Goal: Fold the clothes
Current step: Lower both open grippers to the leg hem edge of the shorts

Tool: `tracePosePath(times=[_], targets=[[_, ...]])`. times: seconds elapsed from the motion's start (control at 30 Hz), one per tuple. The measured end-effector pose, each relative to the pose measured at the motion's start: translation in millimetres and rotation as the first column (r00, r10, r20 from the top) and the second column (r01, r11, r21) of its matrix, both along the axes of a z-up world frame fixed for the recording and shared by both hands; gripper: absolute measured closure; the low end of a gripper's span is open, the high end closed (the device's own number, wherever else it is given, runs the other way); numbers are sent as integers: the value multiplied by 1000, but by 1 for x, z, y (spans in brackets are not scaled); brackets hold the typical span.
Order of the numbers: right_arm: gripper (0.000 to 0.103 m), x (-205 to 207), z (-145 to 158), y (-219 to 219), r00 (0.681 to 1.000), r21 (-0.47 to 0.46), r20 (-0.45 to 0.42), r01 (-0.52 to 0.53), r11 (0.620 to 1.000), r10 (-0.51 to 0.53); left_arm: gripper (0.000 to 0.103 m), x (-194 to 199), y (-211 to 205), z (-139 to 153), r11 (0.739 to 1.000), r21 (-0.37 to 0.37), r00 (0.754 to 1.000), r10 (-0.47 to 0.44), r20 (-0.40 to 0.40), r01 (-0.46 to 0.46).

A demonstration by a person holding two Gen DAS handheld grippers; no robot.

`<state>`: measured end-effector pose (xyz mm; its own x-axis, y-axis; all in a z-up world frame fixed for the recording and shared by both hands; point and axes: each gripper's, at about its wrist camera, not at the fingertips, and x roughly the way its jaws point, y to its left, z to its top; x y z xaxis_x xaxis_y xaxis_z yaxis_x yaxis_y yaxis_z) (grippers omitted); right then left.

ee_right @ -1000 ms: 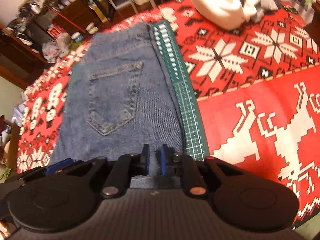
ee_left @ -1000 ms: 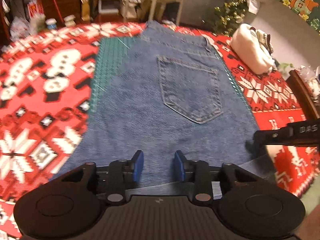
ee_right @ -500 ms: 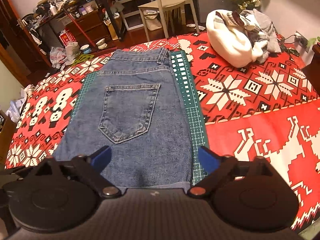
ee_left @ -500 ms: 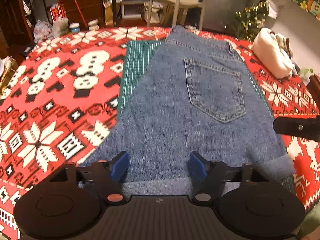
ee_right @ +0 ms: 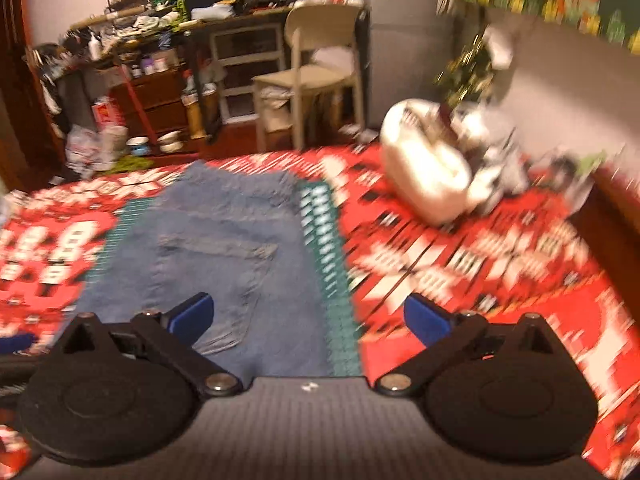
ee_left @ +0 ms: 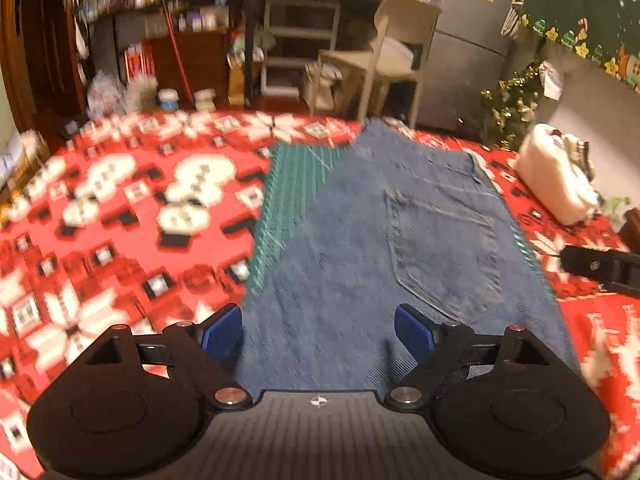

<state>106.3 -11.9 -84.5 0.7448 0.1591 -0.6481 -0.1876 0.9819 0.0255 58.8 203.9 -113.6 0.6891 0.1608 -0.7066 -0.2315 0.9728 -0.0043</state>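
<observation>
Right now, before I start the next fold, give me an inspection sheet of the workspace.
Surface: red patterned cloth with a green cutting mat on it.
Job's things: jeans lie folded flat on the mat, back pocket up; the mat shows along both long sides.
Clutter: white bundle of clothes on the cloth to the right of the jeans, apart from them.
Grippers: left gripper open, above the near edge of the jeans, holding nothing; right gripper open, holding nothing.
Cables: nothing seen.
Surroundings: chair, cluttered shelves and drawers beyond the cloth; both views blurred.
</observation>
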Motion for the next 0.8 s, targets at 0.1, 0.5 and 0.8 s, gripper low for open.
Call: tracePosePath(times=[0.1, 0.5, 0.8], targets=[[1, 4, 0, -1, 999, 5, 48, -24, 1000, 23, 20, 7, 3, -2, 1000, -3, 1000, 12, 23, -12], [1, 25, 2, -5, 992, 119, 59, -115, 986, 109, 14, 51, 7, 0, 994, -42, 995, -102, 25, 103], [12, 92, 13, -10, 992, 227, -17, -115, 967, 122, 14, 109, 36, 28, 969, -130, 977, -204, 58, 210]])
